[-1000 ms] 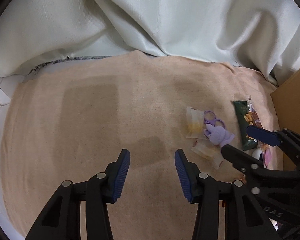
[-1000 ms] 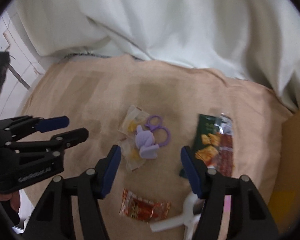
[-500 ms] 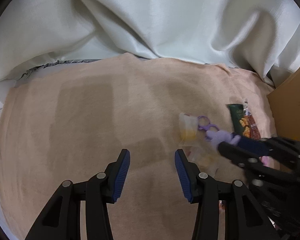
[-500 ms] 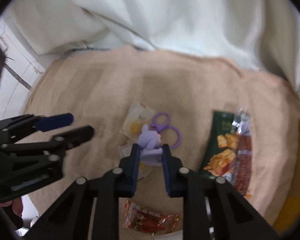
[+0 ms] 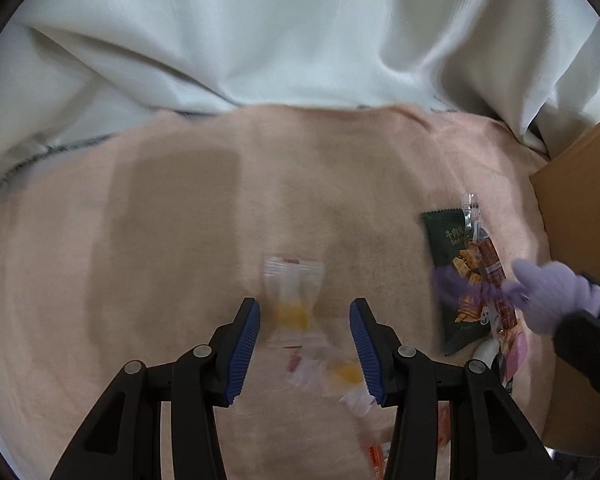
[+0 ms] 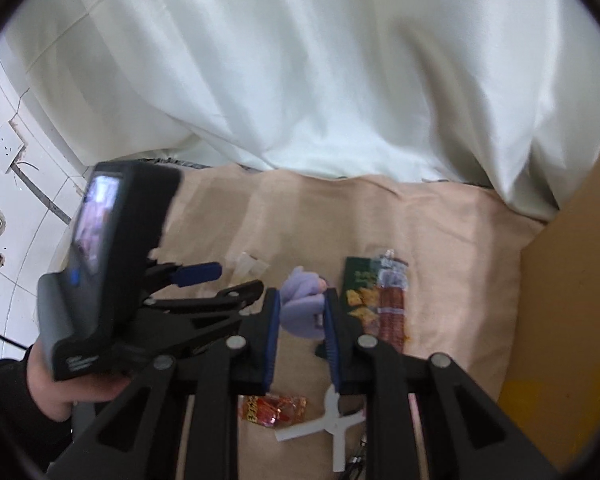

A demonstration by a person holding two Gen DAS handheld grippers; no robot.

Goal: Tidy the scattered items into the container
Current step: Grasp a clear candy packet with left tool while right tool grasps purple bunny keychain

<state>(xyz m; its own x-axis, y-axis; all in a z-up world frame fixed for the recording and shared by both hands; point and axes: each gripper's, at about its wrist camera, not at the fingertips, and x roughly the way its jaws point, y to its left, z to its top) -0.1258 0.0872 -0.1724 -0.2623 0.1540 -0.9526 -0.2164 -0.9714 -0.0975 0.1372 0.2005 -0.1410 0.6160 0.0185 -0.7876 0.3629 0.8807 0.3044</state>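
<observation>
My right gripper (image 6: 300, 322) is shut on a purple rabbit-shaped scissors toy (image 6: 302, 308) and holds it above the beige cloth; the toy also shows in the left wrist view (image 5: 552, 294) at the right. My left gripper (image 5: 304, 354) is open, its fingers either side of a clear candy wrapper with a yellow sweet (image 5: 292, 298). A second clear wrapper (image 5: 340, 376) lies by its right finger. The cardboard box (image 6: 568, 320) stands at the right, also in the left wrist view (image 5: 580, 216).
A green cracker packet (image 5: 456, 276) and a red sausage packet (image 6: 392, 308) lie beside the box. A red snack packet (image 6: 272, 410) and a white plastic piece (image 6: 332, 426) lie near me. A white curtain (image 6: 320, 80) hangs behind the cloth.
My right gripper lifted the purple toy off the cloth and moved right. My left gripper moved right and forward over the clear candy wrapper.
</observation>
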